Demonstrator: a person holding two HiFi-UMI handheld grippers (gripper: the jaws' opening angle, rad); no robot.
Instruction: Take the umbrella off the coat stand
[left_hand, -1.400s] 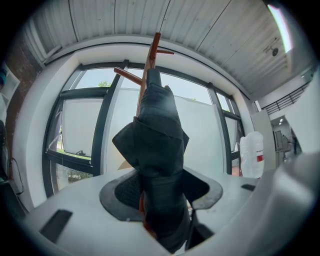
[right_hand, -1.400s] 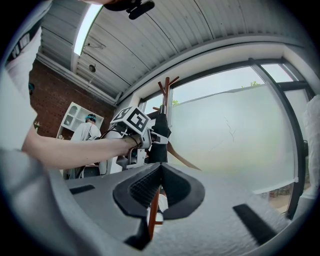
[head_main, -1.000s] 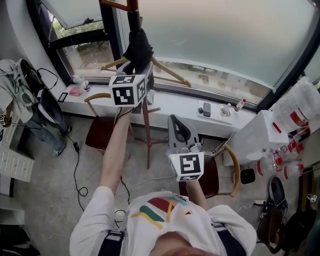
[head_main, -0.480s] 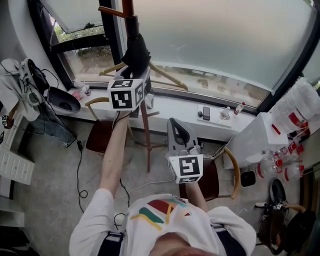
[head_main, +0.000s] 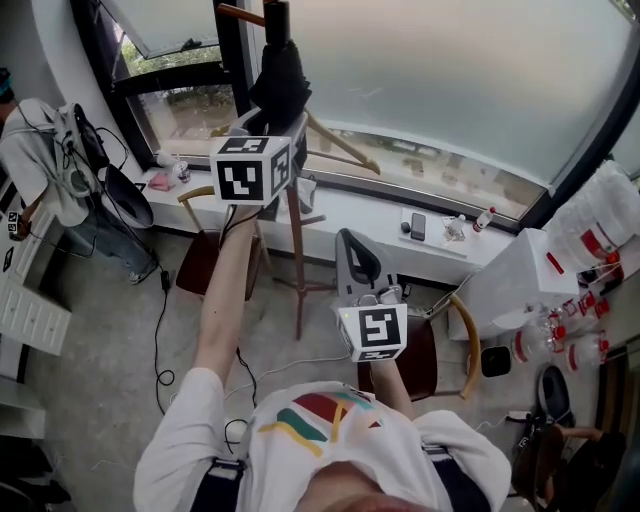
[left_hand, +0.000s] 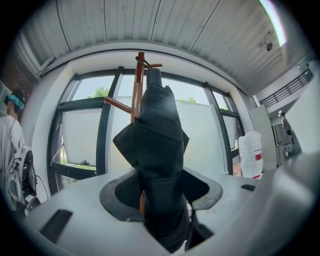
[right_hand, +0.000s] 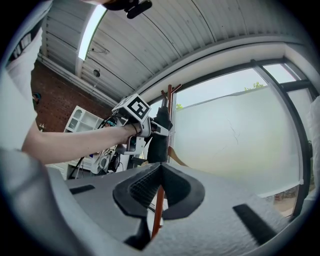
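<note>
Head view, steeply downward. Wooden coat stand (head_main: 296, 250) in front of a wide window, pole upright, side pegs slanting out near its upper part. Folded black umbrella (head_main: 280, 85) high on the stand, lying against the pole, its upper end just beside the topmost pegs; whether hooked on a peg not discernible.

Left gripper (left_hand: 160, 187) raised at the stand's upper part, arm stretched out, marker cube uppermost. Jaws well apart and clamped on the lower bundle of the umbrella; dark fabric fills the whole gap between the pads and bulges out above them.

Right gripper (head_main: 355, 250) lower and to the right of the stand, apart from it. Pad tips together, nothing held; only the pole of the stand visible far behind, through the slit near the jaw roots.

Around the stand:
- wooden chair (head_main: 205, 262) just left of its base
- second chair (head_main: 440, 350) to the right, near the right gripper
- phone (head_main: 417, 226) on the white window sill (head_main: 350, 205) behind the stand, to the right
- another person (head_main: 50, 160) with a backpack, well left of the stand
</note>
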